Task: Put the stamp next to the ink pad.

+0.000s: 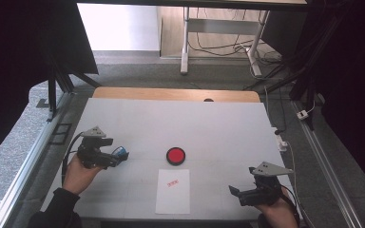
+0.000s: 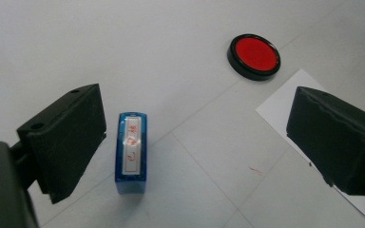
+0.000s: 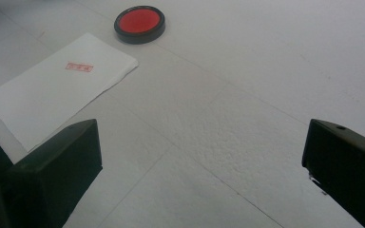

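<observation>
— Two hand-held grippers in the high view, right? Where do they sit?

— Yes. The left hand-held gripper (image 1: 119,156) is at about nine o'clock from the red ink pad (image 1: 176,155), forearm coming in from the lower left, wrist raised, jaws aimed toward the pad. The blue stamp (image 1: 120,152) shows right at its tips. The right hand-held gripper (image 1: 234,192) sits at about four o'clock from the pad, hand low on the tabletop (image 1: 218,128), jaws aimed left toward the paper sheet (image 1: 173,191).

— And the left gripper view?

— The left one's jaws are spread wide. The stamp (image 2: 131,151) lies flat on the tabletop between them, close to the left jaw but clear of both. The ink pad (image 2: 254,56) is at one o'clock, a corner of paper (image 2: 285,107) beside the right jaw.

— Right gripper view?

— Jaws spread wide, bare tabletop between them. The paper (image 3: 59,88), bearing a red imprint (image 3: 79,67), lies at eleven o'clock, with the pad (image 3: 139,23) beyond it.
</observation>
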A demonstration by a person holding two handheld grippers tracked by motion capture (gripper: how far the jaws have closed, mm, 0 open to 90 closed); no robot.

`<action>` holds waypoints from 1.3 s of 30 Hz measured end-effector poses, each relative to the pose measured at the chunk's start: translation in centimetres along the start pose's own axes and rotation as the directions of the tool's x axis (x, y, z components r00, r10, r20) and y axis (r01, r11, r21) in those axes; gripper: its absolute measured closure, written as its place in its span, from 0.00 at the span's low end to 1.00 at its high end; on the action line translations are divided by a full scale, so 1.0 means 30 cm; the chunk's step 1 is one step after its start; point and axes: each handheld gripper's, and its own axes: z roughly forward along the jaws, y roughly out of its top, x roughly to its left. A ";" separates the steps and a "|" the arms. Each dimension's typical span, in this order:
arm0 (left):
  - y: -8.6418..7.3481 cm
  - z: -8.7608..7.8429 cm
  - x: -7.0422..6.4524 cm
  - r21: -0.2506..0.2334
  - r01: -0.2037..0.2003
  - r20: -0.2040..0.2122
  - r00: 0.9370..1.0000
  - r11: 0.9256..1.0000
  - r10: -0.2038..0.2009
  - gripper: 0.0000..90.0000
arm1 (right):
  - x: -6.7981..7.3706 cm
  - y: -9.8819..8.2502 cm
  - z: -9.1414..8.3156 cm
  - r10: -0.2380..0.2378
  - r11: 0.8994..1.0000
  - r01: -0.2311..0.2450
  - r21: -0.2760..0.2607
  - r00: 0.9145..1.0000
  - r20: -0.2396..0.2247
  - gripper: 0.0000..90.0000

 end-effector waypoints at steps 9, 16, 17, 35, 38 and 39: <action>-0.030 -0.058 -0.043 -0.019 -0.009 0.008 1.000 1.000 0.010 0.03 | -0.001 0.000 0.001 0.001 1.000 -0.001 0.000 1.000 -0.003 0.00; -0.067 -0.112 -0.064 -0.051 0.003 0.014 1.000 0.999 -0.003 0.00 | -0.002 0.000 0.000 0.001 1.000 -0.001 0.002 1.000 -0.006 0.00; -0.072 -0.119 -0.066 -0.054 0.006 0.013 1.000 0.999 -0.005 0.00 | -0.002 0.000 0.000 0.001 1.000 -0.001 0.001 1.000 -0.006 0.00; -0.175 -0.218 -0.098 -0.091 0.039 0.033 0.999 0.995 -0.036 0.00 | -0.003 0.000 0.000 0.001 1.000 -0.001 0.001 1.000 -0.008 0.00; -0.192 -0.233 -0.099 -0.097 0.046 0.033 0.999 0.994 -0.043 0.00 | -0.003 0.000 0.000 0.002 1.000 -0.002 0.001 1.000 -0.009 0.00; -0.198 -0.238 -0.099 -0.098 0.047 0.033 0.998 0.994 -0.044 0.00 | -0.003 0.000 0.000 0.002 1.000 -0.002 0.001 1.000 -0.010 0.00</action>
